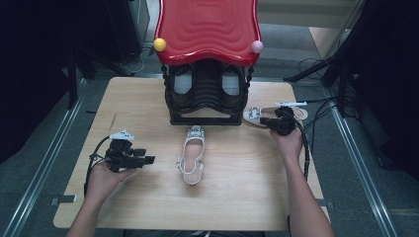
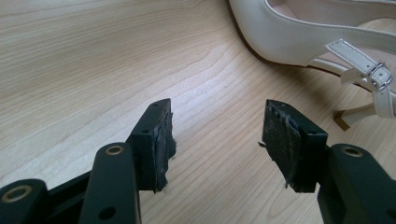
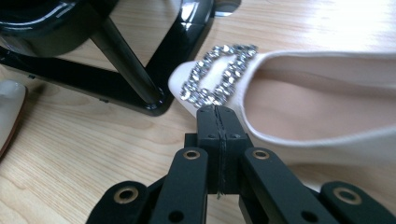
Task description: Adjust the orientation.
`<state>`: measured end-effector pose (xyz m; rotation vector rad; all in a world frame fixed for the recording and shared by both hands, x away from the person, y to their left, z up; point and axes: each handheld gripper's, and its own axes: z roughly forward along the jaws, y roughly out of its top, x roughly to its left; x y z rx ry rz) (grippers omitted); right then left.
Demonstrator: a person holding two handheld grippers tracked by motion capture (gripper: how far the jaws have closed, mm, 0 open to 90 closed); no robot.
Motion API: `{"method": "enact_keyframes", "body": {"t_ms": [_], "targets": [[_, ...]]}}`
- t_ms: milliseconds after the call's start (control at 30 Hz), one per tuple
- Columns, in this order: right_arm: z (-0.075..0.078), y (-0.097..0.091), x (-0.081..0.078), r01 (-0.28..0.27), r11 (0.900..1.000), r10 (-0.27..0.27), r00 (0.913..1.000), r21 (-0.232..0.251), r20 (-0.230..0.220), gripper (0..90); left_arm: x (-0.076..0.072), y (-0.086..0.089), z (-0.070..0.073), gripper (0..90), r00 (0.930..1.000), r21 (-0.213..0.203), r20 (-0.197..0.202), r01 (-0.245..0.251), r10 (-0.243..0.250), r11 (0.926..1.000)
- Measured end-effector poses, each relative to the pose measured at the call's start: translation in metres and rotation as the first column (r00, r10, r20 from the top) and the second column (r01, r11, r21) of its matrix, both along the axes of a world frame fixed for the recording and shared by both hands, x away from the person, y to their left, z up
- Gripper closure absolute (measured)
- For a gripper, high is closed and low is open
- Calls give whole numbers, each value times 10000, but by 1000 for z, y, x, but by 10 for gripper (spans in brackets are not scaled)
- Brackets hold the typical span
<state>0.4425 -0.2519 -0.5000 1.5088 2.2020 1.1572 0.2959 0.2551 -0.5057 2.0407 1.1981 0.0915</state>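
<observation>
A white slingback shoe [image 1: 192,155] with a jewelled buckle lies in the middle of the wooden table [image 1: 237,202], toe toward the rack. My left gripper [image 1: 146,155] hovers to its left, pointing at it, jaws open and empty. In the left gripper view the gripper [image 2: 217,135] frames bare wood, with the shoe's side and strap [image 2: 280,32] beyond. A second white shoe [image 1: 253,114] lies right of the rack. My right gripper [image 1: 263,120] is shut at its toe. In the right gripper view the closed tips [image 3: 217,111] meet the shoe's rim [image 3: 317,93] just below the rhinestone buckle [image 3: 217,74]; nothing shows between the pads.
A black shoe rack [image 1: 207,94] with a red wavy top [image 1: 207,27] stands at the table's far middle, dark shoes inside. Its glossy base [image 3: 126,70] is close to the right gripper. Cables trail off both grippers. Bare wood spans the front of the table.
</observation>
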Motion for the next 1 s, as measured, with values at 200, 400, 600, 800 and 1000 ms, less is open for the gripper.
{"method": "enact_keyframes", "body": {"t_ms": [200, 400, 600, 800, 1000], "targets": [[-1, -9, -3, 259, 9996, -261, 9996, -139, -133, 900, 3, -4, -1, 434, 9999, 40, -29, 136, -136, 9999], [-6, -10, 0, 424, 9989, -429, 9988, -189, -251, 900, 2, -3, 0, 434, 9999, 54, 26, 111, -111, 9999], [-9, -9, 6, 555, 9984, -560, 9979, -141, -333, 900, -1, -1, -1, 434, 10000, 39, -15, 16, -16, 10000], [-9, -3, 11, 487, 9987, -492, 9983, -153, -315, 900, -6, 2, -2, 434, 9999, 55, -75, -91, 91, 9999], [-11, 1, 16, 504, 9987, -503, 9982, 29, -325, 900, -10, 4, -3, 433, 9998, 108, -105, -191, 192, 9998]]}}
